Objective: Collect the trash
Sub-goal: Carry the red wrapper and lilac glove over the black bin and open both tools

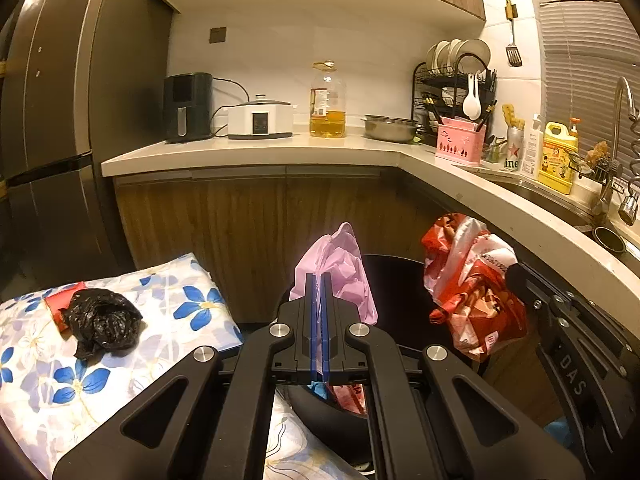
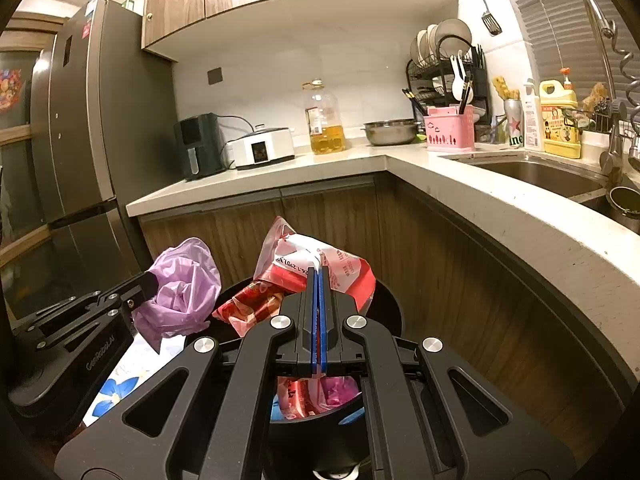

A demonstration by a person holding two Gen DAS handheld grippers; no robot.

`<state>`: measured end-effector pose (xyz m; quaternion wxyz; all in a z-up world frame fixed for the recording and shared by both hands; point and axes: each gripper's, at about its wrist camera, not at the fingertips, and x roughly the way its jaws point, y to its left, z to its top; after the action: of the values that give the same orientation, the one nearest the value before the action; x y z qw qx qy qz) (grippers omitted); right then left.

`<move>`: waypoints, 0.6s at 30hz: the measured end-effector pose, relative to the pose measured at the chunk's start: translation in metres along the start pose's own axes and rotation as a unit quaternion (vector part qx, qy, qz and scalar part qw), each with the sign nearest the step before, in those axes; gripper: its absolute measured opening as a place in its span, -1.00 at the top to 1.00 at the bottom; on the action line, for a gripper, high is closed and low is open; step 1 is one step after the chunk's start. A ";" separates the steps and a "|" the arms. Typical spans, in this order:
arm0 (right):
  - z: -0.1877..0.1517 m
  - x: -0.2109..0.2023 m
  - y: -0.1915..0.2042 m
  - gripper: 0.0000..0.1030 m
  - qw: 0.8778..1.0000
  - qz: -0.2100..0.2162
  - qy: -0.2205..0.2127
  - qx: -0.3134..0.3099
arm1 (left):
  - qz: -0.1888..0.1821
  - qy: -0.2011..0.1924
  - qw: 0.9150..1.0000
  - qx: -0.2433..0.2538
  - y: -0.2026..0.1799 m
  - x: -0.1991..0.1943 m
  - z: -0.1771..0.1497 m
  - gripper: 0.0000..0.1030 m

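Observation:
My left gripper [image 1: 319, 280] is shut on a crumpled pink plastic bag [image 1: 340, 268] and holds it above a round black bin [image 1: 396, 280]. My right gripper [image 2: 319, 272] is shut on a red and white plastic bag [image 2: 324, 264], also held over the black bin [image 2: 390, 304]. The right gripper shows at the right of the left wrist view [image 1: 516, 274] with the red and white bag [image 1: 472, 284]. The pink bag [image 2: 184, 288] shows at the left of the right wrist view. A crumpled black bag [image 1: 102, 322] lies on a floral cloth [image 1: 120, 360] at the left, beside a red scrap [image 1: 60, 302].
A wooden cabinet front [image 1: 248, 224] stands just behind the bin under an L-shaped counter [image 1: 280, 152]. On the counter are an air fryer [image 1: 188, 106], a white cooker [image 1: 260, 118], an oil bottle [image 1: 327, 100], a steel bowl [image 1: 390, 128] and a dish rack [image 1: 456, 88]. A fridge [image 1: 48, 120] stands left; the sink [image 2: 540, 172] is right.

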<state>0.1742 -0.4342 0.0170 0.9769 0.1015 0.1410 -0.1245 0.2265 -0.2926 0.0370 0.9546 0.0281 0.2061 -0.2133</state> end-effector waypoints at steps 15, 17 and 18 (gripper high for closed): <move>0.000 0.018 -0.001 0.97 1.000 0.000 0.012 0.002 | -0.019 0.015 1.000 0.003 -0.001 0.014 -0.006 0.97; 0.000 0.020 -0.001 0.97 1.000 0.003 0.012 0.003 | -0.019 0.015 1.000 0.005 -0.001 0.014 -0.007 0.97; 0.001 0.021 -0.002 0.97 1.000 0.004 0.012 0.003 | -0.020 0.016 1.000 0.005 -0.001 0.014 -0.007 0.97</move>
<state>0.1930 -0.4403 0.0111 0.9753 0.1068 0.1519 -0.1197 0.2351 -0.2985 0.0248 0.9466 0.0318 0.2207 -0.2330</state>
